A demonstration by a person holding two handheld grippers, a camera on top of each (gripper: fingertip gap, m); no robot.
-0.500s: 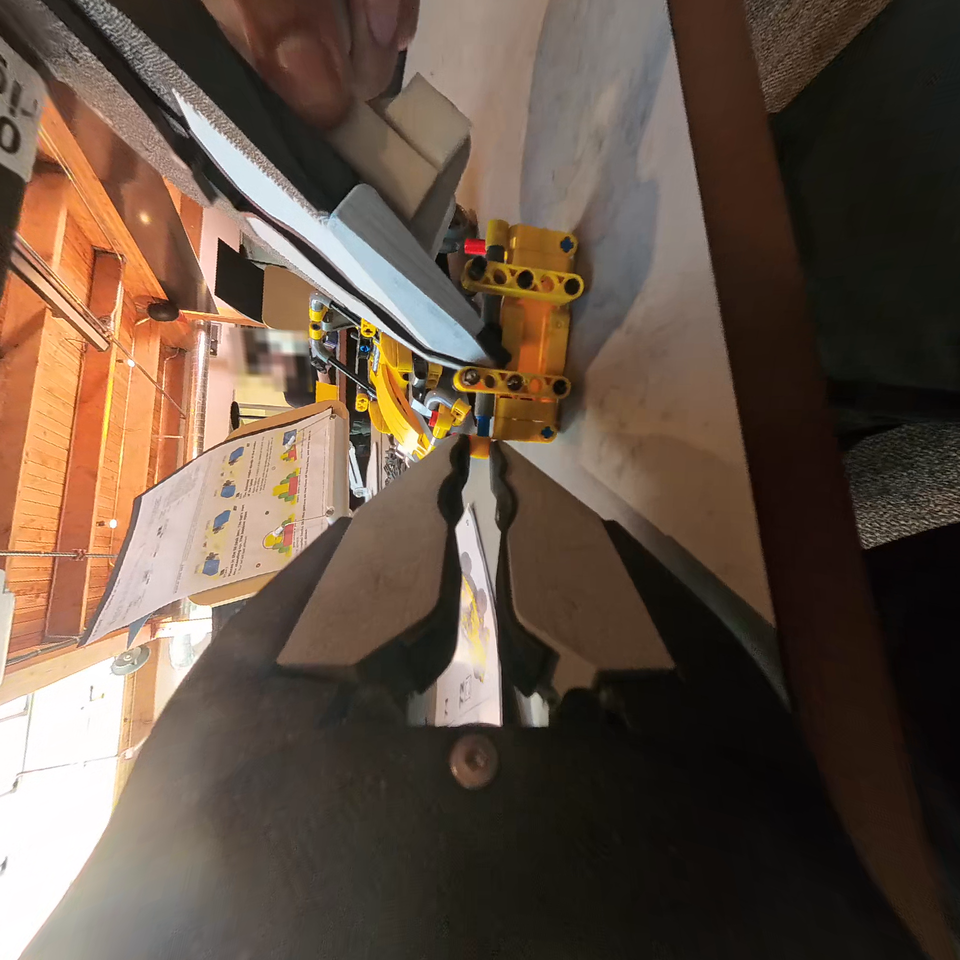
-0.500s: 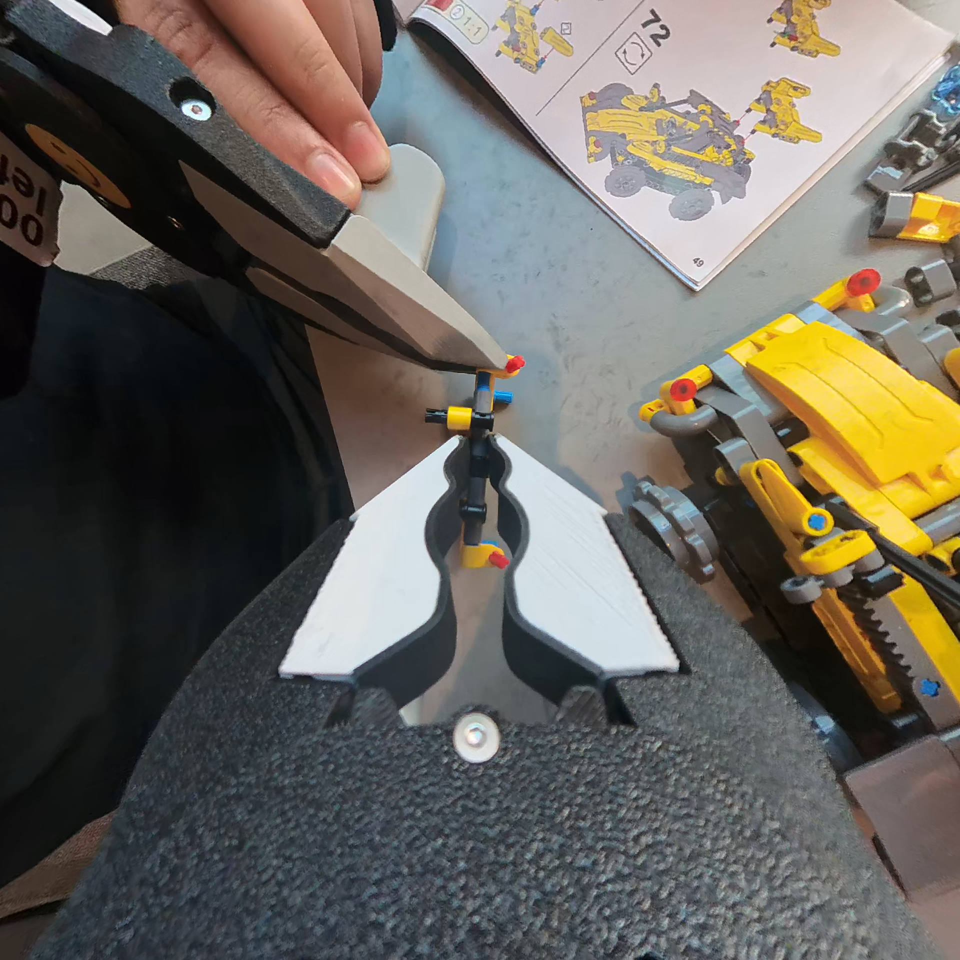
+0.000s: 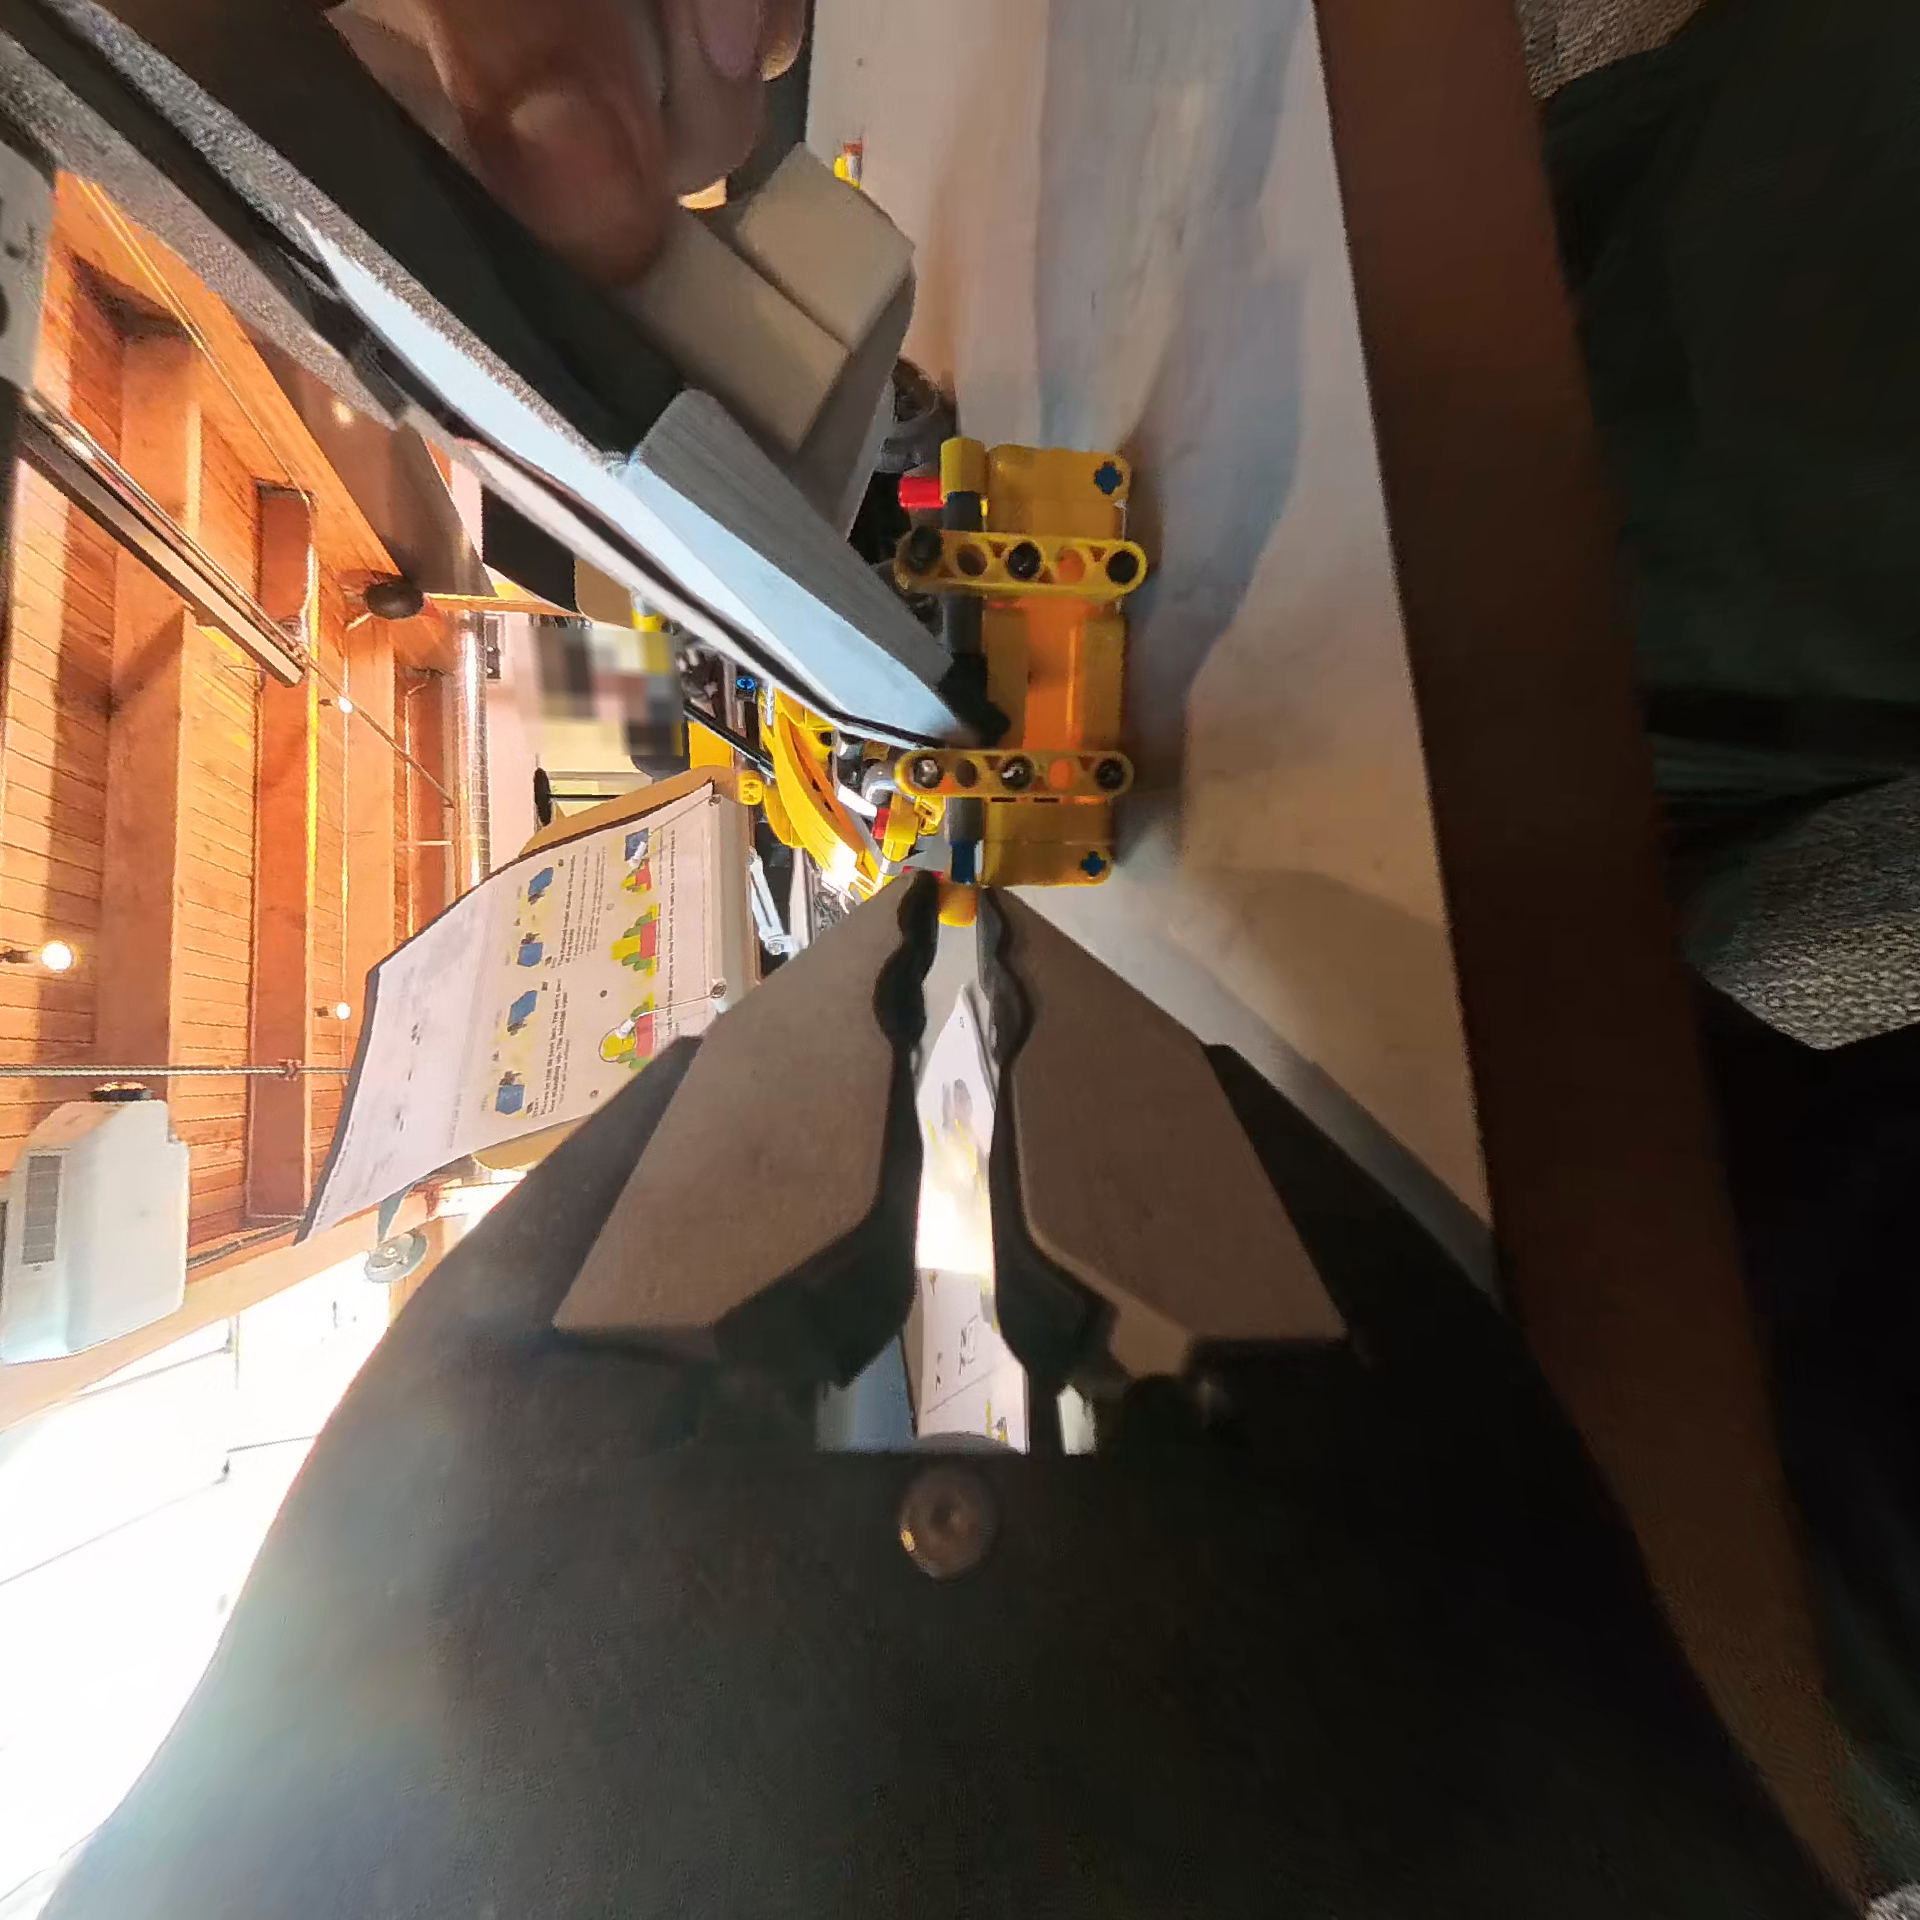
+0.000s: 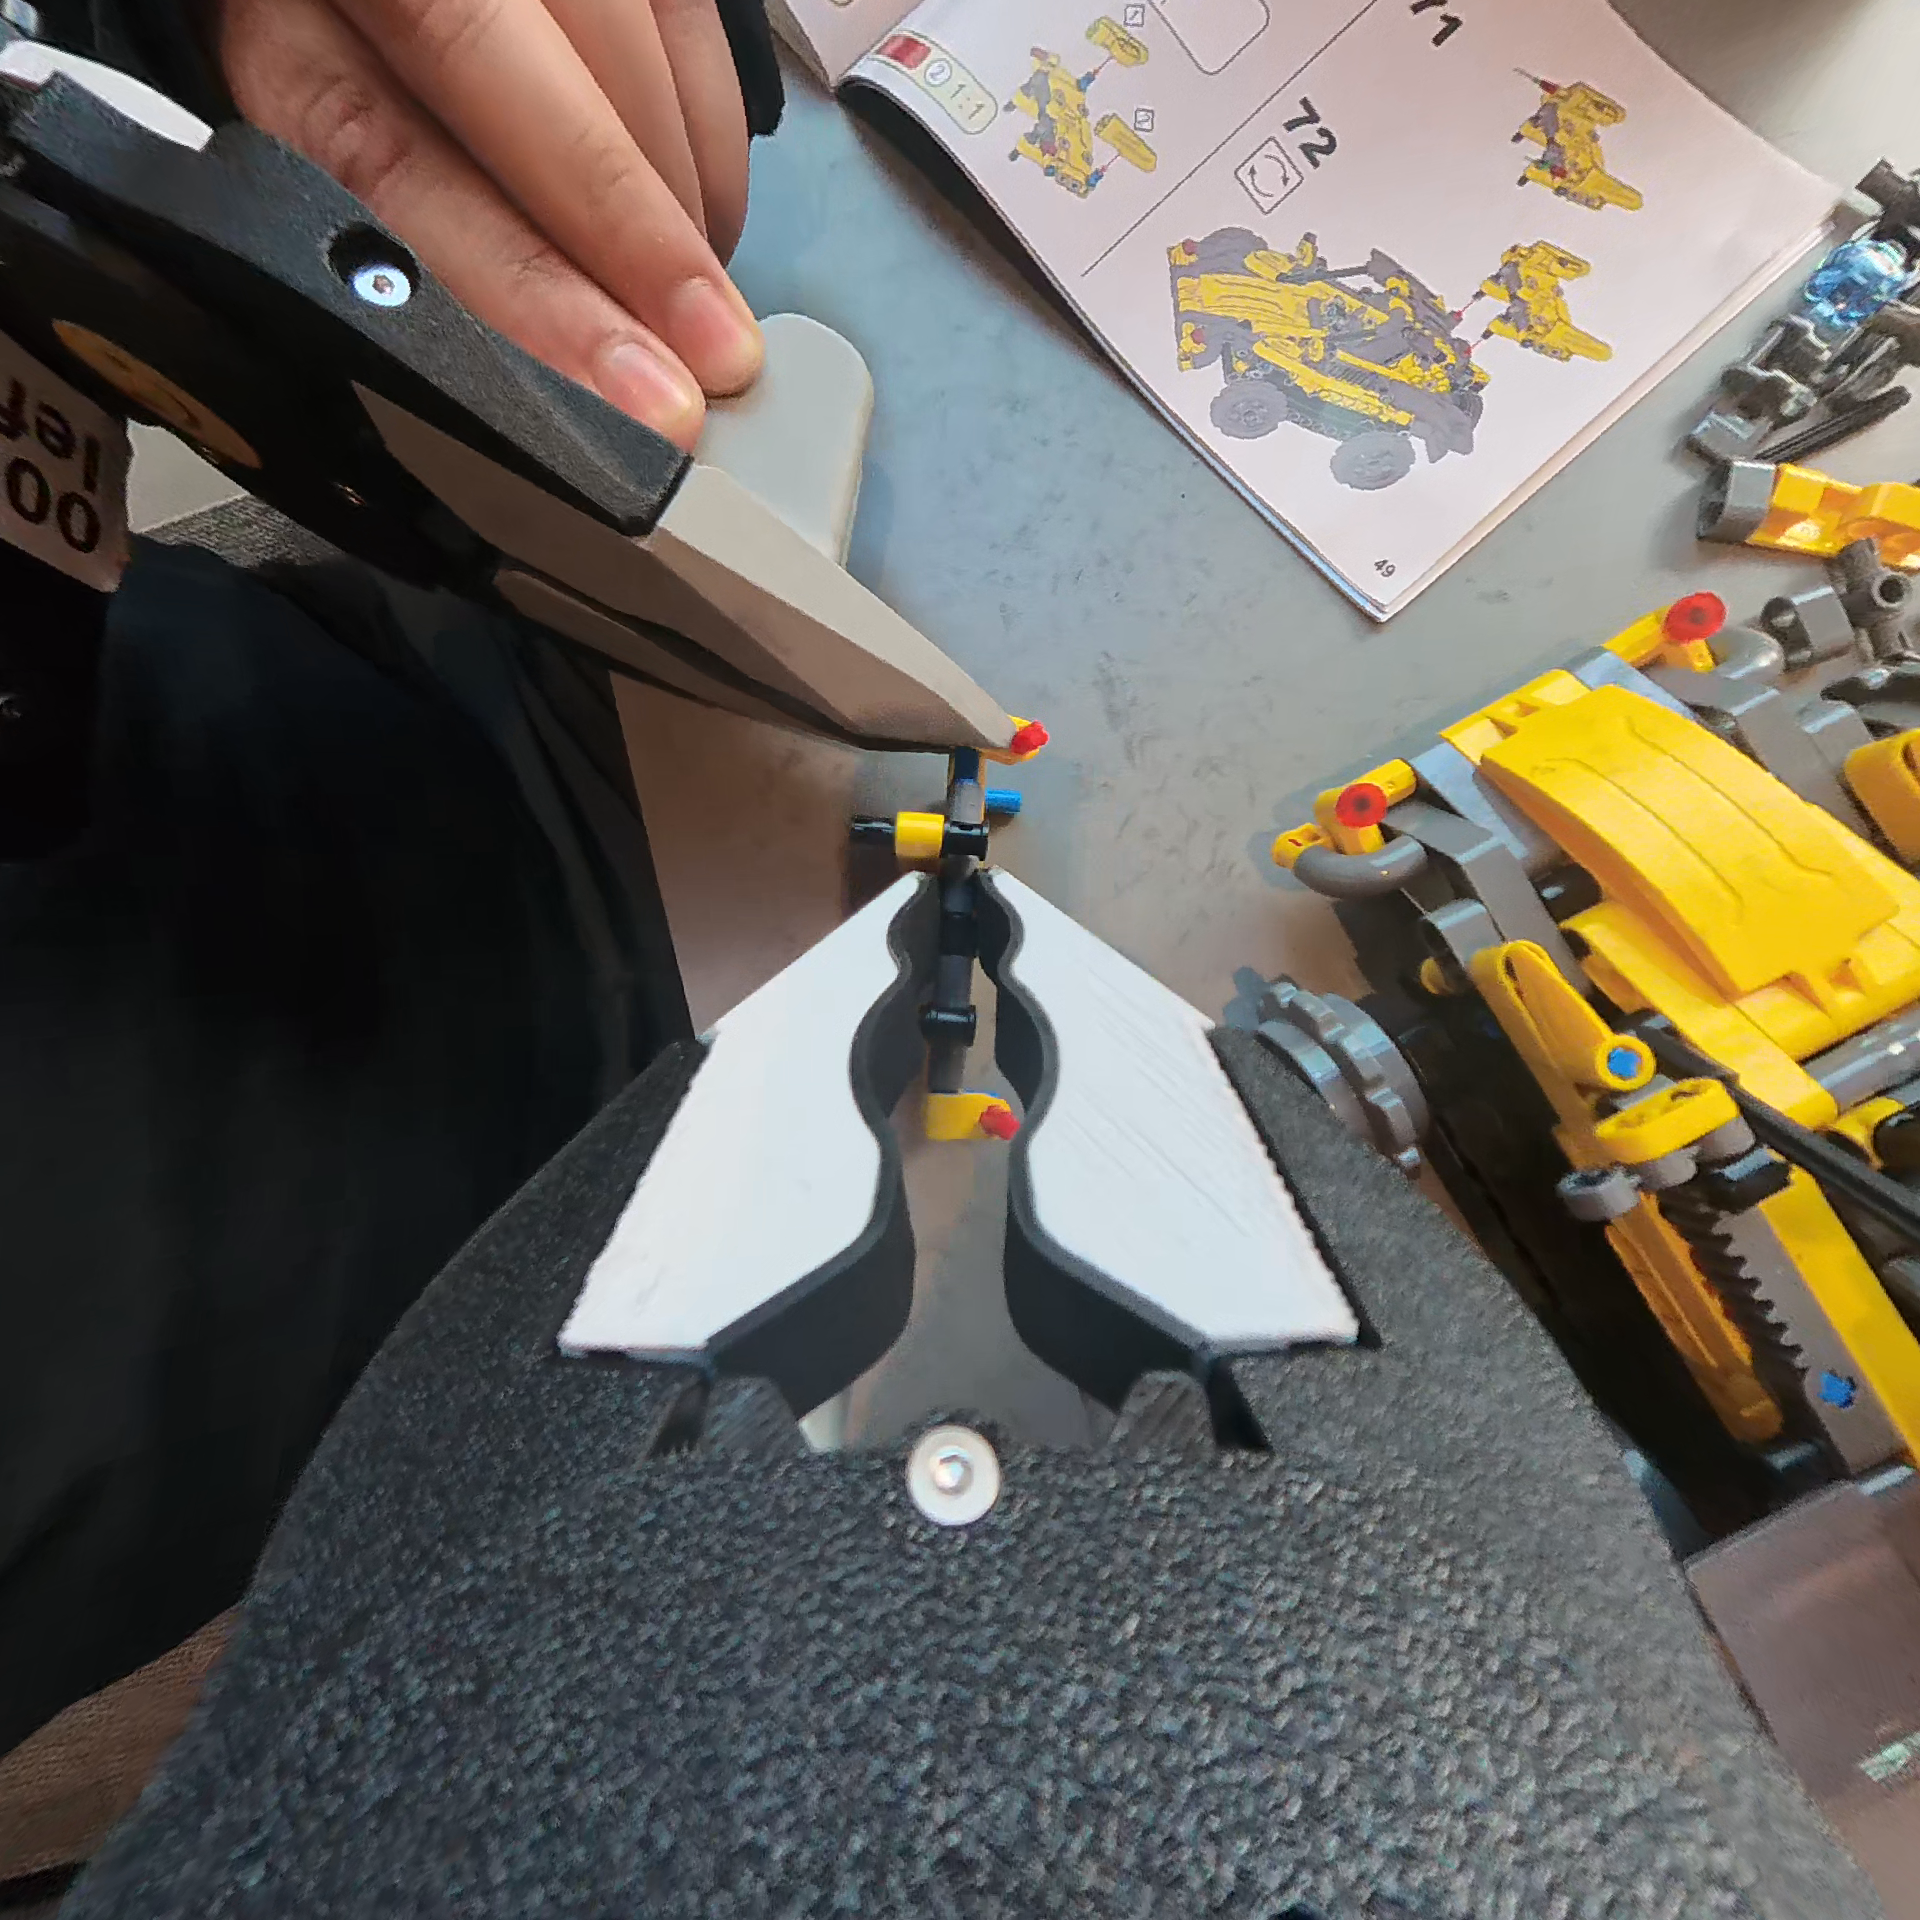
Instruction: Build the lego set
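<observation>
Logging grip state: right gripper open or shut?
Shut: right gripper fingers pinch the small brick assembly at its black axle.

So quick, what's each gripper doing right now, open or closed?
Left gripper: closed on one end of the small yellow brick assembly.
Right gripper: closed on the same assembly.

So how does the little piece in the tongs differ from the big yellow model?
The little piece is small, held by the right tongs and left tongs; the big yellow model is bulky and sits untouched on the table. The piece has few parts; the model has many. Both are yellow with red and blue pins.
</observation>
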